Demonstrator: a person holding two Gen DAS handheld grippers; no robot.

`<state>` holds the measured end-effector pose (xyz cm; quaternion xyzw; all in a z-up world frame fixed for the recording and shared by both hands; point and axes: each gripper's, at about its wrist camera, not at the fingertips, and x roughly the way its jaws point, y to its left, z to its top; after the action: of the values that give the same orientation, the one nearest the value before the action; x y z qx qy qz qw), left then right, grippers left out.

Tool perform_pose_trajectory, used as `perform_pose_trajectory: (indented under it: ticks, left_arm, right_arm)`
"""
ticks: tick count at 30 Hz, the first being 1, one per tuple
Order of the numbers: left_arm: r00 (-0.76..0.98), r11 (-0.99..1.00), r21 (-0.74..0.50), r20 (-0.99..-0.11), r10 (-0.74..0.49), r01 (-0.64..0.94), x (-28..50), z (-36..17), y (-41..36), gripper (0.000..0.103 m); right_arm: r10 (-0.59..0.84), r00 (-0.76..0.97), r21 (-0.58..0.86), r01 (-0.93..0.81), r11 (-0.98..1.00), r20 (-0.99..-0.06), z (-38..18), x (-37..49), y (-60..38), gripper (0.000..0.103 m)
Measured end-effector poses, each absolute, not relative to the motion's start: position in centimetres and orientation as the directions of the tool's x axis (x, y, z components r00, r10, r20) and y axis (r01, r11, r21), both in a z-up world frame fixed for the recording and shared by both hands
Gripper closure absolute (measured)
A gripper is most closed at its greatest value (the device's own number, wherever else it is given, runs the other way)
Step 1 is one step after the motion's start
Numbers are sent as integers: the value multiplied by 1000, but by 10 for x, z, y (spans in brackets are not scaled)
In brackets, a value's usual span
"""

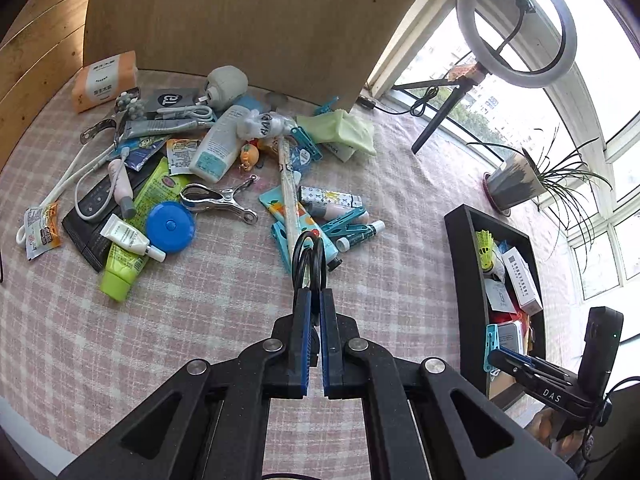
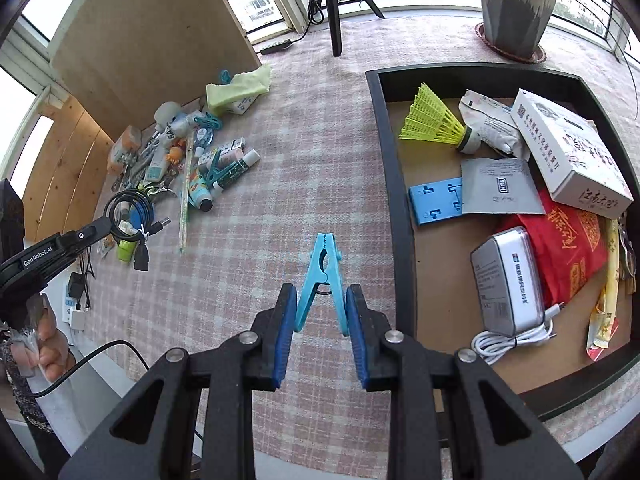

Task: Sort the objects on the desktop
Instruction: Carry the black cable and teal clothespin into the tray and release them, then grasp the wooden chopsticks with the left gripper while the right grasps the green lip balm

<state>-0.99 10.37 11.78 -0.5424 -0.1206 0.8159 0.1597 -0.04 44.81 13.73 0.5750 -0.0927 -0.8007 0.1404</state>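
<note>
The left tongs (image 1: 316,294) are pinched nearly closed on a coiled black cable (image 1: 309,258), whose loops stand up out of the tips above the checked cloth of the desk (image 1: 200,320). In the right wrist view the same cable (image 2: 128,210) hangs from those tongs (image 2: 105,224) over the near edge of the clutter, its USB plug dangling below, and a hand (image 2: 48,344) grips the handle.

The right tongs (image 2: 321,308) stand at a middling gap, their blue pads pressed on the spread legs of a light-blue clothespin (image 2: 322,276); its nose points away from the camera, and it sits above the cloth just left of the black tray (image 2: 390,184). From the left wrist view those tongs (image 1: 494,354) and the pin (image 1: 491,346) show at the tray's (image 1: 464,280) near corner.

The tray holds a yellow shuttlecock (image 2: 434,122), a white box (image 2: 568,152), a blue plastic piece (image 2: 434,202), a grey packet (image 2: 500,192), a red pouch (image 2: 560,248), a silver tin (image 2: 510,280) and a white cord (image 2: 512,342).

The unsorted pile lies on the far left of the desk: a blue tape measure (image 1: 171,227), a metal clip (image 1: 218,200), a lime tube (image 1: 132,248), a white bottle (image 1: 218,144), a yellow-green cloth (image 1: 340,128) and teal pegs (image 1: 344,226). A ring light (image 1: 516,24) and a potted plant (image 1: 520,184) stand by the window.
</note>
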Motion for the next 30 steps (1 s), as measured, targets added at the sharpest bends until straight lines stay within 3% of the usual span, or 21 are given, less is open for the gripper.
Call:
perform_pose_trajectory:
  ticks: [12,21,23,24,25,30]
  left_arm:
    - [-235,-814,-398,-819,523,-424,0,146,276,100]
    - [-131,-711,-404,-813,568,-575,23,155,387,99]
    - [-103,-702,-413,-818,566,-581,23,153,401,90]
    - [-97,-712,-411,-826,555,-570,23,151,405,69]
    - [-108,-713,-409,-822,558,-569,24,151,404,66]
    - [-151,-745,-334,-853,500,-577,24,146,393,66]
  right_arm:
    - [-192,-372,262,-149,-953,-908,140,19,594,78]
    - [-201,-413,307,-208,-929,-888,145,22,638,76]
    - [-220,-420,335,-225,-915,-881,146,22,642,56]
    - [-203,-423,323,-234,-917,-883,148,21,642,55]
    - [-188,-420,306,-235,-923,-888,147,19,641,55]
    - [-203,-393,296,-192,-936,-897,142,7,621,55]
